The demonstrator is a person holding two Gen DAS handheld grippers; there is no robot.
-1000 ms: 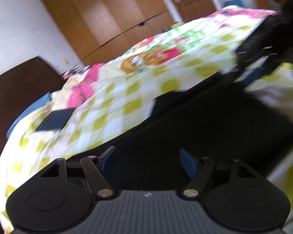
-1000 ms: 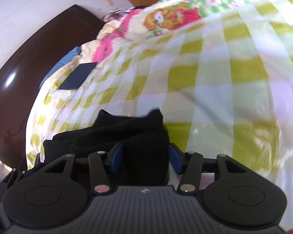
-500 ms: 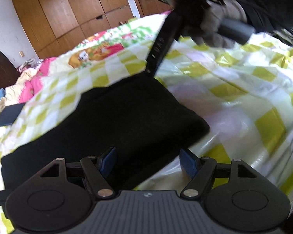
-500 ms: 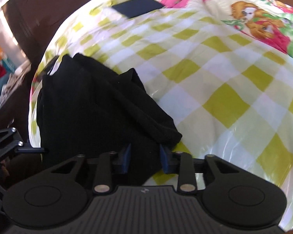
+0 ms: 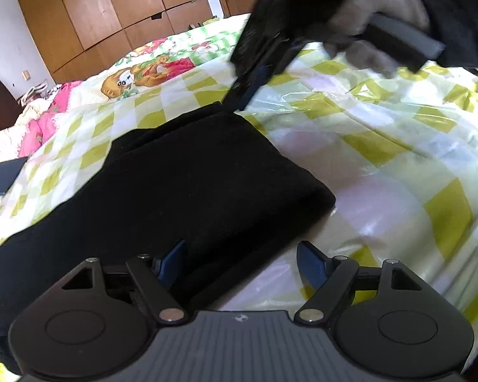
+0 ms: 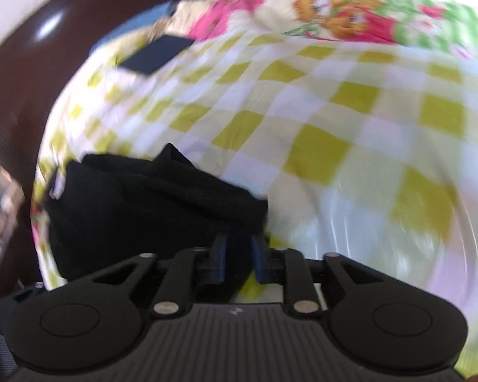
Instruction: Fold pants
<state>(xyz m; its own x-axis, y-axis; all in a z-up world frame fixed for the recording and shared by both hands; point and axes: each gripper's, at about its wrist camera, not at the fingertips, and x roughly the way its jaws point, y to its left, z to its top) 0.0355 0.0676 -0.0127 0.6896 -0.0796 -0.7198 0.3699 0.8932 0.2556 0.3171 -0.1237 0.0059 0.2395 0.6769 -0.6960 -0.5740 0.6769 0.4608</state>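
Black pants [image 5: 181, 184] lie folded in a thick stack on the yellow-checked bed cover [image 5: 382, 146]. My left gripper [image 5: 242, 261] hovers at their near edge with its jaws wide and still opening. The cloth's edge lies between the fingers, and the pads do not press on it. At the far corner, my right gripper [image 5: 243, 95], held by a grey-gloved hand [image 5: 366, 25], reaches down onto the pants. In the blurred right wrist view, that gripper [image 6: 239, 254] is shut on a corner of the black pants [image 6: 137, 203].
A flat dark blue object [image 5: 3, 176] lies on the bed near the pillows. A cartoon-print quilt [image 5: 143, 73] covers the far part of the bed. Wooden wardrobes [image 5: 111, 16] stand behind, and a dark headboard [image 6: 25, 73] closes off the head end.
The right gripper's jaws have closed from half open onto the pants corner, and it has rolled and lifted a little. The left gripper has swung round to the pants' near edge.
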